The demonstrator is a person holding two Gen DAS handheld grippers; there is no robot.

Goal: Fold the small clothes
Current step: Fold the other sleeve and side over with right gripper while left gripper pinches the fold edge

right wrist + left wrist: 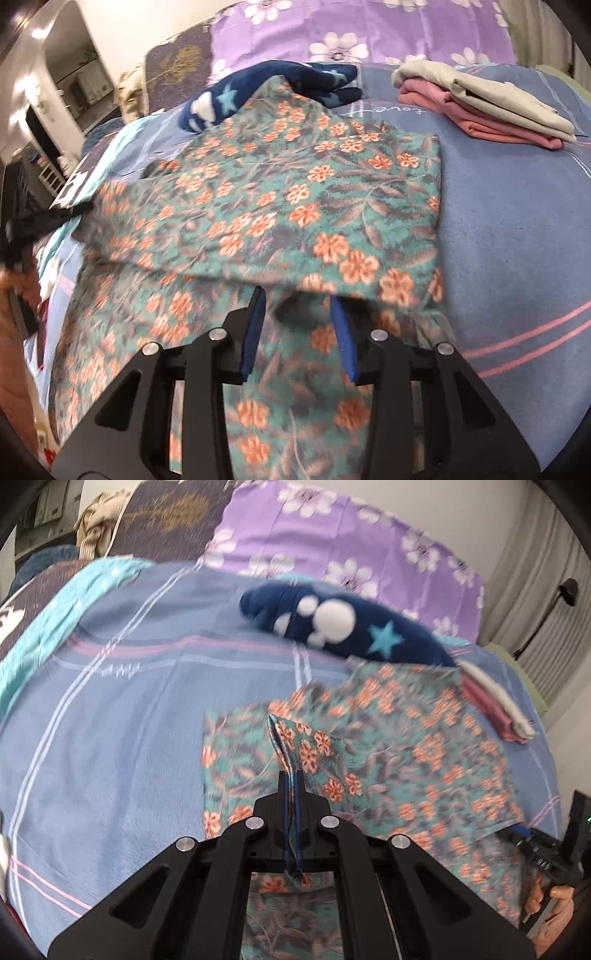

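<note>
A teal garment with orange flowers [406, 746] lies partly folded on the blue bedspread [129, 701]. My left gripper [294, 779] is shut on a raised fold of its edge, which stands up between the fingers. In the right wrist view the same garment [295, 206] spreads across the bed. My right gripper [298, 299] is open, its blue-padded fingers [255, 332] just at the near edge of the folded upper layer, with nothing held. The right gripper also shows in the left wrist view [546, 853] at the garment's right edge.
A navy fleece piece with white dots and a star [343, 624] lies behind the garment. A folded stack of pink and beige clothes [487, 107] sits at the back right. Purple flowered bedding [332, 528] is at the head of the bed.
</note>
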